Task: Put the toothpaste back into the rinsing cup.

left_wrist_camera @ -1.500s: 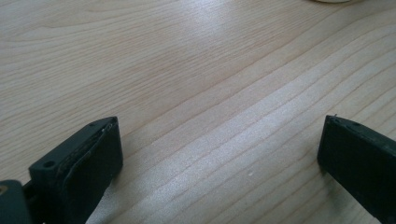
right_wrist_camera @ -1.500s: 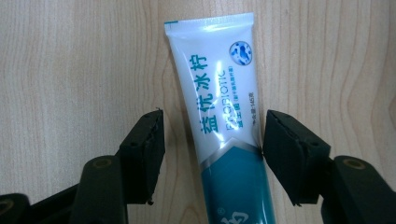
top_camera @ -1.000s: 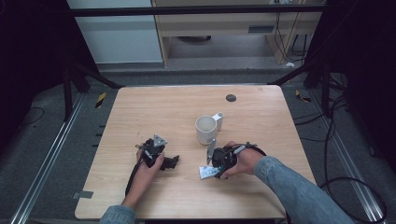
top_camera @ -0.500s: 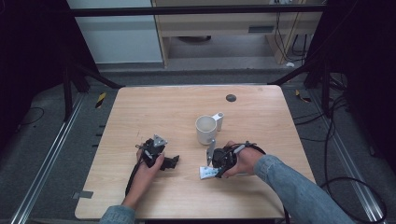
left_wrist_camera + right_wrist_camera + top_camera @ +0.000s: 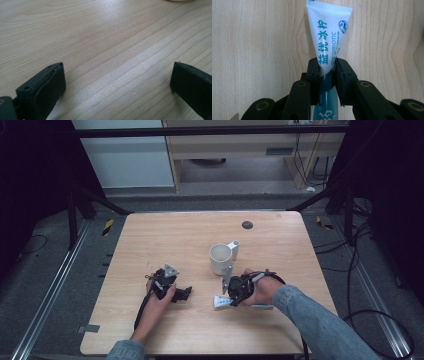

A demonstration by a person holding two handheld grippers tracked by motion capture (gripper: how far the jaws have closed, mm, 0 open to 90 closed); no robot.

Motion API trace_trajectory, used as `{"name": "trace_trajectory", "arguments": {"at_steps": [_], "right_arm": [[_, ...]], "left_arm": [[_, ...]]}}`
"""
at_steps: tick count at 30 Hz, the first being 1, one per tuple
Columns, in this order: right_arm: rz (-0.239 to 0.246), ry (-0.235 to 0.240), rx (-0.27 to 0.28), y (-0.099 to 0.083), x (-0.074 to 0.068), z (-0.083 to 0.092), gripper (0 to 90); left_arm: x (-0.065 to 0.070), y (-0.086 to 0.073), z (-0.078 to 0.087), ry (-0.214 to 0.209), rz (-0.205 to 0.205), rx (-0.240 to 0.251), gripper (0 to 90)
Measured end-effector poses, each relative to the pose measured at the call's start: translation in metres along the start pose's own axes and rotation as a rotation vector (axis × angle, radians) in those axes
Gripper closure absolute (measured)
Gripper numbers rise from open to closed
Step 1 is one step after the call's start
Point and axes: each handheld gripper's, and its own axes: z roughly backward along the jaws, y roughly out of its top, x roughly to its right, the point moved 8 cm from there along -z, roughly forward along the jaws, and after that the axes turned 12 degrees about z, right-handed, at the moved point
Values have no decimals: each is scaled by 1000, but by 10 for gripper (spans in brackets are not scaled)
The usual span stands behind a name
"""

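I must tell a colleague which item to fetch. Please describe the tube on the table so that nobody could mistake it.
On the wooden table, look toward the near edge, just in front of the white mug. There the toothpaste tube lies flat, clamped in the right tongs. It is white with teal lettering, the only printed item there.

mug [image 5: 221, 258] just behind right tool [image 5: 224, 295], table [image 5: 165, 235] elsewhere open

1. Tube [image 5: 327, 37]: white, teal lettering, dark teal band lower down.
2. Mug [image 5: 221, 258]: cream white.
3. Table [image 5: 175, 240]: light wood grain.
4. Right gripper [image 5: 327, 75] black.
5. Sleeve [image 5: 320, 325]: blue denim.
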Motion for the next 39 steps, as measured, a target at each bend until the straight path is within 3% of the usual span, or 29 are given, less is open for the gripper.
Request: {"name": "trace_trajectory", "arguments": {"at_steps": [24,39], "right_arm": [[-60,-17,-5,1,0,6,799],[-88,-46,0,-5,2,22,801]], "left_arm": [[0,0,0,0,-1,-1,0],[0,0,0,0,-1,-1,0]]}}
